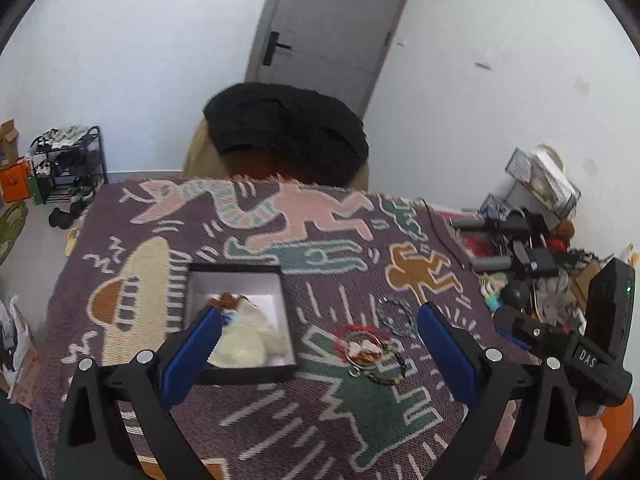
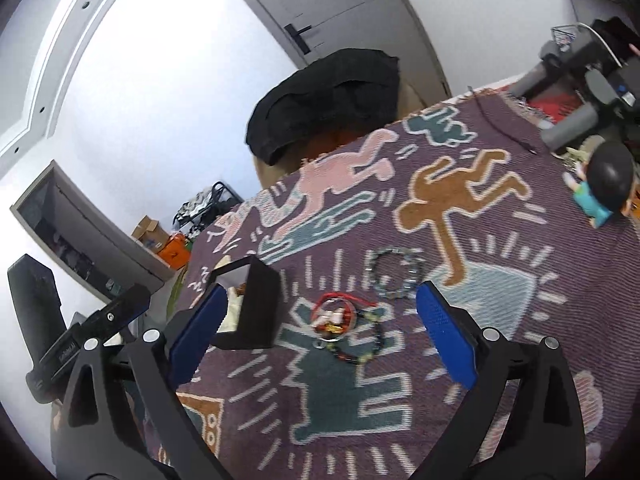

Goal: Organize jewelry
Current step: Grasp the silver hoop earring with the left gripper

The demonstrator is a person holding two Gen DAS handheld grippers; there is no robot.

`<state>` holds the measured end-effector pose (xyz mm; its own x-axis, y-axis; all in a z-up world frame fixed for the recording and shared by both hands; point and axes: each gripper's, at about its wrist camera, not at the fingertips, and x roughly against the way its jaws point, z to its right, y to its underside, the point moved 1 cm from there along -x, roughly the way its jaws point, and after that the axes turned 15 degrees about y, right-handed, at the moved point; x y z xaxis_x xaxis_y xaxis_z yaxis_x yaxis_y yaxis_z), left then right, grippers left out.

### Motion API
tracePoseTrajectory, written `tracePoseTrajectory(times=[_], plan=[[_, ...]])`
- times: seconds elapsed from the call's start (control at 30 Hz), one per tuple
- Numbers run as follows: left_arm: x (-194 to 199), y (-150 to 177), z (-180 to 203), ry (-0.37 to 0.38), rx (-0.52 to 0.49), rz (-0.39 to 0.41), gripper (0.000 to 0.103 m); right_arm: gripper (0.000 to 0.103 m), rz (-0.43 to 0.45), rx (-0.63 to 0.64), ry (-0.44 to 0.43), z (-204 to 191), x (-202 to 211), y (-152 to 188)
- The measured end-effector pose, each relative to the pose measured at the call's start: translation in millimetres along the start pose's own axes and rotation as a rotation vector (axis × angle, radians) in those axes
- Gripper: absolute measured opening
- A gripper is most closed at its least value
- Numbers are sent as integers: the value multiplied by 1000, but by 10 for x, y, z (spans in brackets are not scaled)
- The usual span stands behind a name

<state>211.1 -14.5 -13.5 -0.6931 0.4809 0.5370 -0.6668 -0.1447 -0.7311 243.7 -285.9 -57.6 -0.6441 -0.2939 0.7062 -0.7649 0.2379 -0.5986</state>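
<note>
A black open box point(image 1: 240, 374) with a white lining sits on the patterned cloth and holds a cream pouch point(image 1: 248, 342) and a small brown piece. To its right lies a tangle of jewelry point(image 1: 366, 350): a red cord, metal rings, dark beads. A grey beaded bracelet point(image 1: 394, 316) lies just beyond. My left gripper point(image 1: 320, 340) is open above the cloth, between box and tangle. My right gripper point(image 2: 320, 320) is open, with the tangle point(image 2: 340, 322) between its fingers, the bracelet point(image 2: 396, 276) ahead and the box point(image 2: 256, 308) at its left finger.
The woven cloth point(image 1: 280, 420) covers the table. A chair with a black garment point(image 1: 288, 132) stands at the far edge. Clutter of tools and a doll figure point(image 2: 604, 184) crowds the right side. A shoe rack point(image 1: 68, 164) stands by the far left wall.
</note>
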Motion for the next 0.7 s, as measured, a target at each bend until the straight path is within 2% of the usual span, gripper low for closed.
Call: tracePoseTrajectory(times=[0.1, 0.23, 0.3, 0.37, 0.4, 0.7], plan=[[-149, 64, 94, 24, -12, -31, 87, 95, -6, -22, -5, 165, -14, 48], [-407, 148, 173, 63, -11, -113, 62, 95, -19, -59, -8, 345, -87, 131], [-529, 186, 208, 64, -12, -143, 59, 93, -24, -76, -17, 420, -116, 178], [-651, 232, 264, 69, -25, -170, 55, 82, -37, -104, -46, 503, -155, 219], [-701, 251, 284, 69, -30, -182, 54, 81, -43, -110, -44, 532, -166, 232], [-1206, 489, 402, 42, -65, -293, 54, 80, -56, -175, -37, 824, -269, 348]])
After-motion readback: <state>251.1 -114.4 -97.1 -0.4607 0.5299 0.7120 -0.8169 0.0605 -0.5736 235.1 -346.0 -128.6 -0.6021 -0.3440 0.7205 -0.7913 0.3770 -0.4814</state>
